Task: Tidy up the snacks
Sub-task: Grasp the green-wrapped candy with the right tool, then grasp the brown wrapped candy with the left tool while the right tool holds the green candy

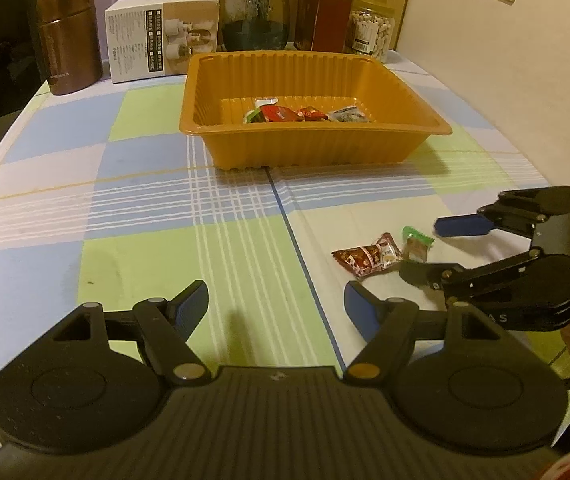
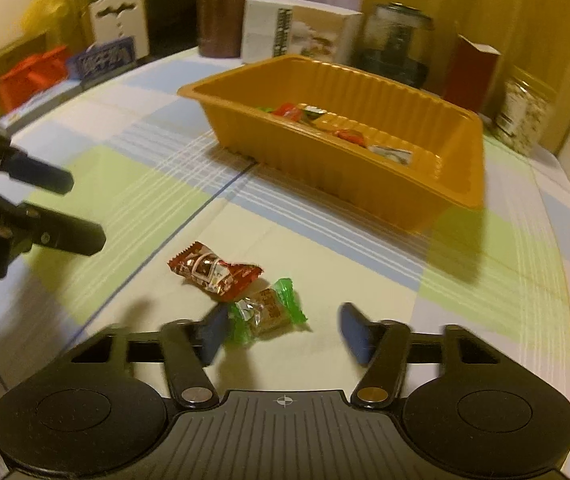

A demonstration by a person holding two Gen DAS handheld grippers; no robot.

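Observation:
An orange plastic tray (image 1: 317, 142) (image 2: 385, 184) stands on the checked tablecloth and holds several wrapped snacks (image 1: 301, 114) (image 2: 341, 128). Two snacks lie loose on the cloth: a red-wrapped one (image 1: 367, 258) (image 2: 213, 270) and a green-ended one (image 1: 415, 242) (image 2: 269, 310). My right gripper (image 2: 283, 332) (image 1: 425, 248) is open low over the cloth, with the green-ended snack between its fingers, next to the left pad. My left gripper (image 1: 277, 304) (image 2: 81, 208) is open and empty, to the left of the loose snacks.
At the table's far edge stand a brown canister (image 1: 69, 38), a white box (image 1: 163, 36), a glass jar (image 1: 255, 14), a dark red carton (image 1: 325, 18) and a jar of nuts (image 1: 371, 30). A wall (image 1: 505, 60) bounds the right side. Boxes (image 2: 33, 76) lie at the left.

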